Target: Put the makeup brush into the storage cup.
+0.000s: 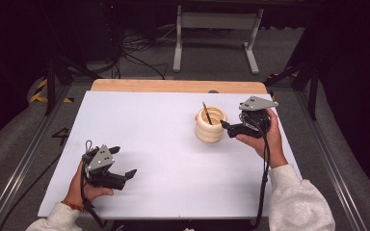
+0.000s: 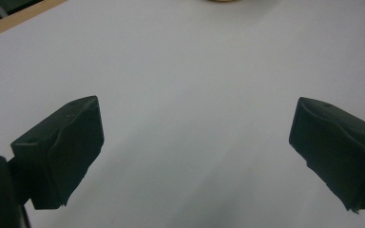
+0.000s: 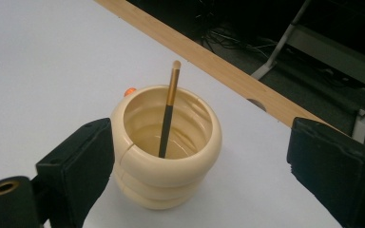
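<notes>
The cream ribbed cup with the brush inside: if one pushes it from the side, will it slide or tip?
The cup looks wide and squat, so it would probably slide on the smooth white table. It seems rigid, perhaps ceramic, so maybe fragile. The thin brush leans loosely against its rim and may rattle or shift.

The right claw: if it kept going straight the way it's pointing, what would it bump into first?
Probably the cream ribbed cup holding the brush. The right claw is open and aimed at it, with the cup right ahead between its jaws.
</notes>
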